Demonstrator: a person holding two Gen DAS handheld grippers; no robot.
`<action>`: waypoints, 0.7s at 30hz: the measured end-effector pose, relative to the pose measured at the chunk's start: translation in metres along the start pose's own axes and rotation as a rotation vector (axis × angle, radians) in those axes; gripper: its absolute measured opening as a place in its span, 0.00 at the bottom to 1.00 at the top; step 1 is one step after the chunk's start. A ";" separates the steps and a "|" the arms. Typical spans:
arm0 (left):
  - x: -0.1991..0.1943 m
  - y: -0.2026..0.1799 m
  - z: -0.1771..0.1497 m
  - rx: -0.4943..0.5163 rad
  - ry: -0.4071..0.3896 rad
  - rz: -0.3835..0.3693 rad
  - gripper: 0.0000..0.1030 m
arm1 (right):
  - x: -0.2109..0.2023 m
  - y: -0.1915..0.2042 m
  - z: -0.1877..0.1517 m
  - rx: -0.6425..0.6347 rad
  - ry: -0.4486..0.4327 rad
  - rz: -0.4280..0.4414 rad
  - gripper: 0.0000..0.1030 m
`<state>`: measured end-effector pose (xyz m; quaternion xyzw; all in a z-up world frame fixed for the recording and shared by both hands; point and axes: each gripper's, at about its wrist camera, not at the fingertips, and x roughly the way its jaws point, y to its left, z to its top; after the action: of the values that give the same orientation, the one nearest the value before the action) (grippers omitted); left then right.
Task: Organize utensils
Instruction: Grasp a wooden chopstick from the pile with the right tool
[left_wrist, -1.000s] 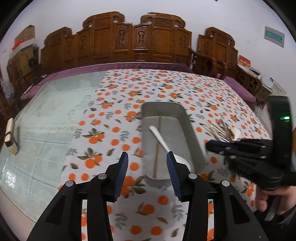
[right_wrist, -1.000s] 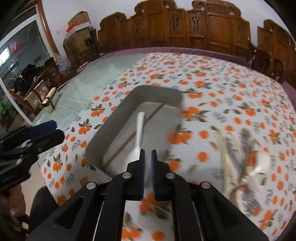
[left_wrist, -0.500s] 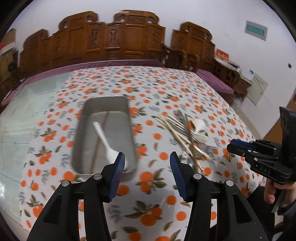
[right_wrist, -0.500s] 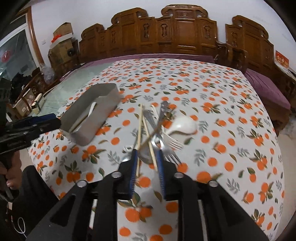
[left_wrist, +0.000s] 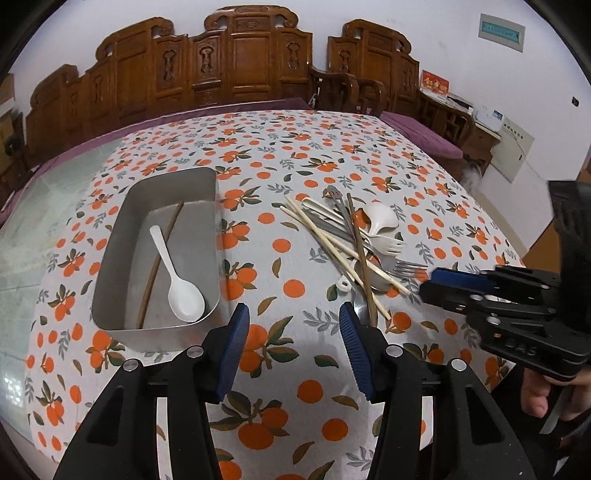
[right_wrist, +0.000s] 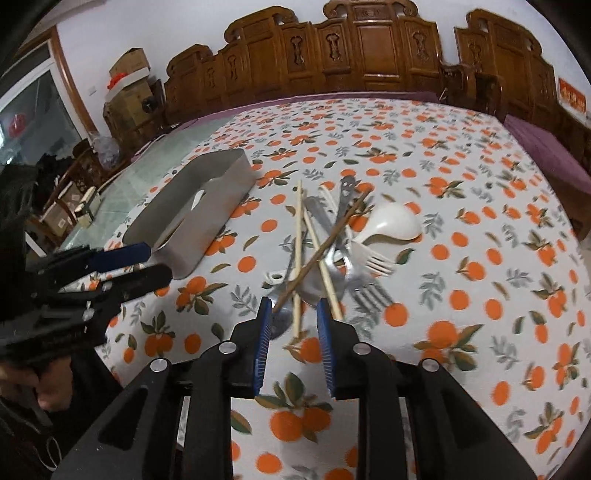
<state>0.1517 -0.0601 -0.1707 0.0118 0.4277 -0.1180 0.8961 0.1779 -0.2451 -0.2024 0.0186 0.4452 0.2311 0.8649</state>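
Table (left_wrist: 280, 155): big one under an orange-print cloth, carved wooden chairs (left_wrist: 243, 59) lined up at 12 o'clock.
Tray (left_wrist: 110, 258): metal bin at about 9 o'clock in the left wrist view, already holding a white spoon (left_wrist: 177, 273) and one dark chopstick (left_wrist: 159, 262).
Pile (left_wrist: 354, 243): the leftover utensils, jumbled at roughly 2 o'clock from the tray: pale chopsticks (right_wrist: 299, 258), a dark chopstick (right_wrist: 321, 251), metal forks, a white plastic fork (right_wrist: 373, 258), a white ladle-type spoon (right_wrist: 391, 221).
Right gripper (right_wrist: 291, 325): a second ago it was pinched shut over the tray; now its fingers are moderately spread with nothing in them, hanging at the pile's 6 o'clock edge with the chopstick ends between the tips.
Left gripper (left_wrist: 291, 332): spread wide, empty, hovering between tray and pile.
Meaning: looks like the drop-off is over and the next pick is starting, probably a chopstick. Most of the pile is still to sort.
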 end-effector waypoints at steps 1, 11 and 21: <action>0.000 -0.001 -0.001 0.003 -0.002 0.001 0.47 | 0.005 0.000 0.001 0.014 0.003 0.001 0.26; -0.005 0.002 -0.014 -0.019 0.002 -0.017 0.47 | 0.056 0.010 0.013 0.059 0.064 -0.059 0.25; -0.005 -0.002 -0.018 -0.014 0.003 -0.036 0.47 | 0.065 -0.002 0.013 0.100 0.120 -0.133 0.16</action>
<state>0.1341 -0.0584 -0.1781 -0.0020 0.4298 -0.1314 0.8933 0.2211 -0.2171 -0.2444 0.0185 0.5073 0.1514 0.8482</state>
